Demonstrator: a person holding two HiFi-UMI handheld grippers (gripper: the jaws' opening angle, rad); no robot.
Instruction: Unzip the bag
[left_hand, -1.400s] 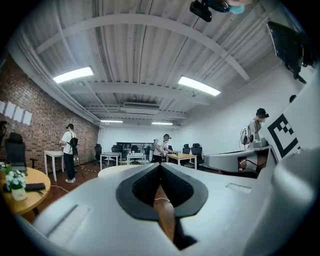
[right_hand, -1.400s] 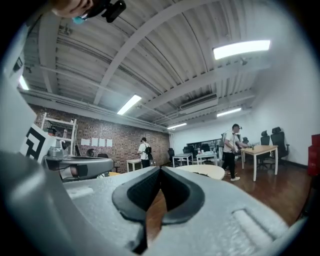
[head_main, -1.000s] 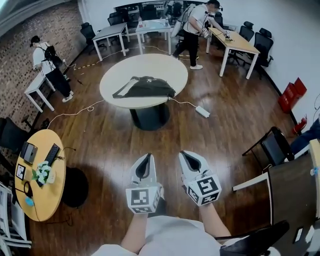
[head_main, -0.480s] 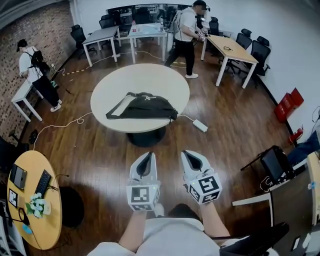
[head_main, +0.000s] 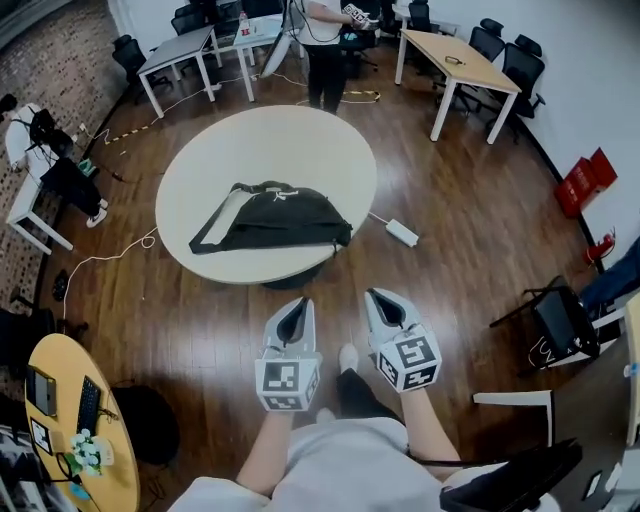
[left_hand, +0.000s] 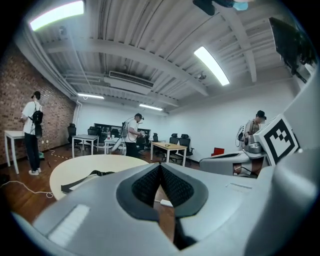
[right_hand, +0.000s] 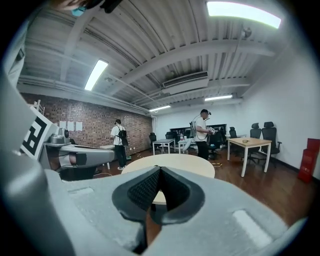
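A black bag (head_main: 272, 217) with a strap lies on the round cream table (head_main: 310, 150); in the left gripper view the bag (left_hand: 92, 175) shows low over the table (left_hand: 85, 167). My left gripper (head_main: 294, 309) and right gripper (head_main: 375, 301) are held side by side over the wooden floor, short of the table's near edge. Both are shut with nothing between the jaws. The right gripper view shows the table (right_hand: 172, 164) ahead, with the bag hidden behind the jaws (right_hand: 159, 170).
A power strip (head_main: 402, 233) with a white cable lies on the floor right of the table. A small round table (head_main: 110, 445) sits at bottom left, chairs (head_main: 560, 320) at right. A person (head_main: 325, 45) stands beyond the table, another person (head_main: 40, 150) at left.
The round table and bag have come closer and lower in the head view as I walked toward them. Both grippers stay shut and level in front of me.
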